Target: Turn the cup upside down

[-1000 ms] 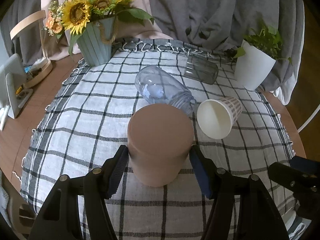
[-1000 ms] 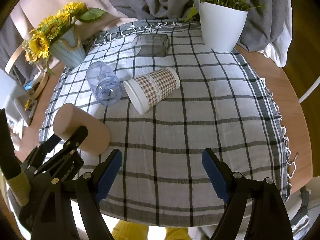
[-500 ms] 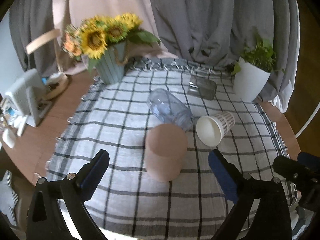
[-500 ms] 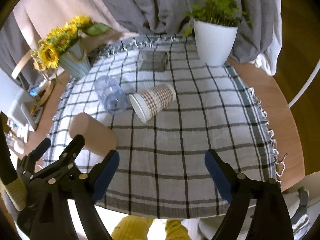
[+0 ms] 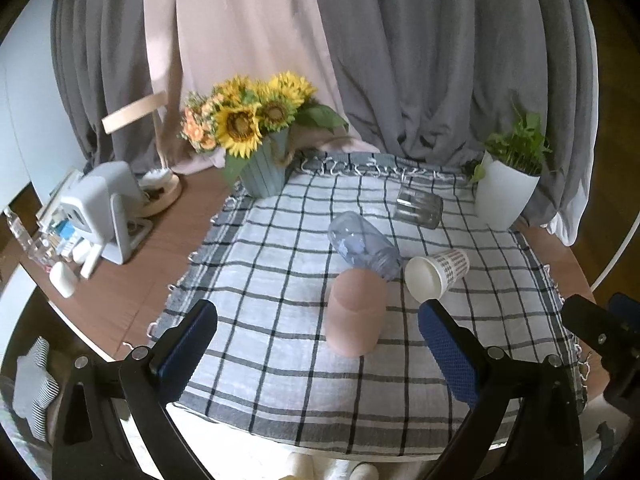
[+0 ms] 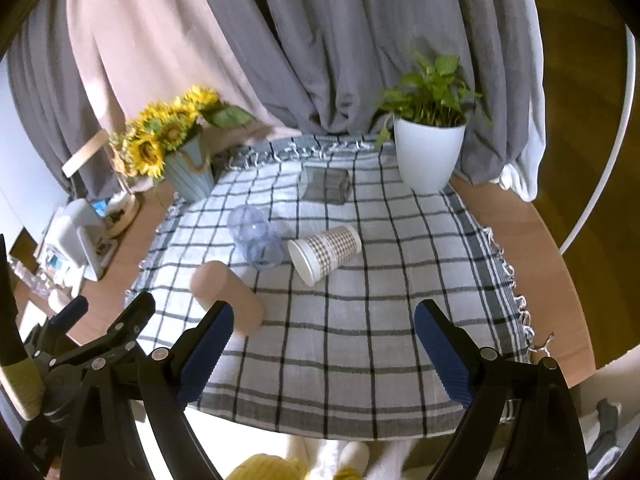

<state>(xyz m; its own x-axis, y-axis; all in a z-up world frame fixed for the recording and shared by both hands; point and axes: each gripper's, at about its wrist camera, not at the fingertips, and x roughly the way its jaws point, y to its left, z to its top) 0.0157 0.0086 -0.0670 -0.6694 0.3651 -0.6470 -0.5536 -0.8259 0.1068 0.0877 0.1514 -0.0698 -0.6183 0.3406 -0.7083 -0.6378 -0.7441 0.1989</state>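
A pink cup (image 5: 356,312) stands upside down on the checked cloth (image 5: 280,280); it also shows in the right wrist view (image 6: 226,298). My left gripper (image 5: 318,340) is open and empty, pulled back above the table's near edge, well clear of the cup. My right gripper (image 6: 322,354) is open and empty over the near edge, to the right of the pink cup. A paper cup (image 5: 436,274) with a checked pattern lies on its side (image 6: 324,250). A clear plastic cup (image 5: 362,246) lies on its side next to it (image 6: 256,242). A clear glass (image 5: 418,206) lies further back (image 6: 326,186).
A sunflower vase (image 5: 262,152) stands at the back left of the cloth. A white plant pot (image 5: 504,194) stands at the back right (image 6: 428,160). A white device and small clutter (image 5: 96,220) sit on the bare wood at the left. Grey curtains hang behind.
My left gripper let go of the pink cup, opened wide and drew back and up. The cup stays upside down on the cloth. My right gripper also rose and drew back.
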